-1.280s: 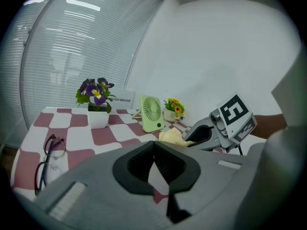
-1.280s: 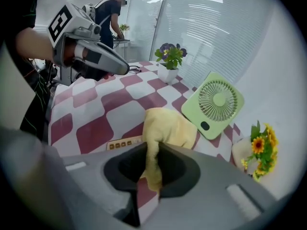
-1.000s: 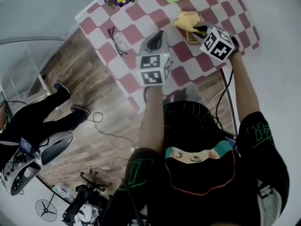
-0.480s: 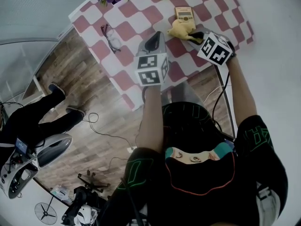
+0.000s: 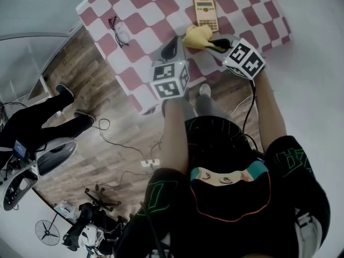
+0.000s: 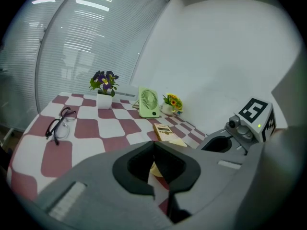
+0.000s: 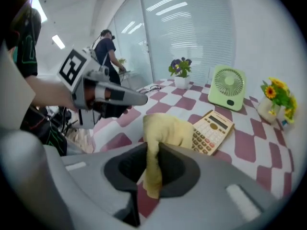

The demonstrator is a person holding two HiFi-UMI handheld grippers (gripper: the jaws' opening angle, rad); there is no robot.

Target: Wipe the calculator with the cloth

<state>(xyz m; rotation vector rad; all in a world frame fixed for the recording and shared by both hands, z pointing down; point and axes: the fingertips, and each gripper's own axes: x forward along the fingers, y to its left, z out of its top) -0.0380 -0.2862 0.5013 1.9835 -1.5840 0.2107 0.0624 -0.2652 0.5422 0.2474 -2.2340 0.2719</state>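
The beige calculator (image 5: 206,13) lies flat on the red-and-white checked table (image 5: 145,15), fully uncovered. My right gripper (image 5: 215,43) is shut on the yellow cloth (image 5: 198,36), which bunches up just on the near side of the calculator. In the right gripper view the cloth (image 7: 163,133) hangs pinched between the jaws of the right gripper (image 7: 154,150), with the calculator (image 7: 211,131) just beyond. My left gripper (image 5: 173,48) hovers left of the cloth. Its jaws meet in the left gripper view with nothing held (image 6: 154,145), and the calculator (image 6: 165,132) lies ahead.
Black glasses (image 5: 117,28) lie at the table's left. A green desk fan (image 7: 228,87), a purple flower pot (image 6: 103,92) and a yellow flower pot (image 7: 273,99) stand along the far edge. Someone's legs (image 5: 43,128) and cables (image 5: 123,149) are on the wooden floor.
The right gripper has drawn the cloth off the calculator toward the near table edge, so the calculator is now bare. Both grippers have shifted across the table.
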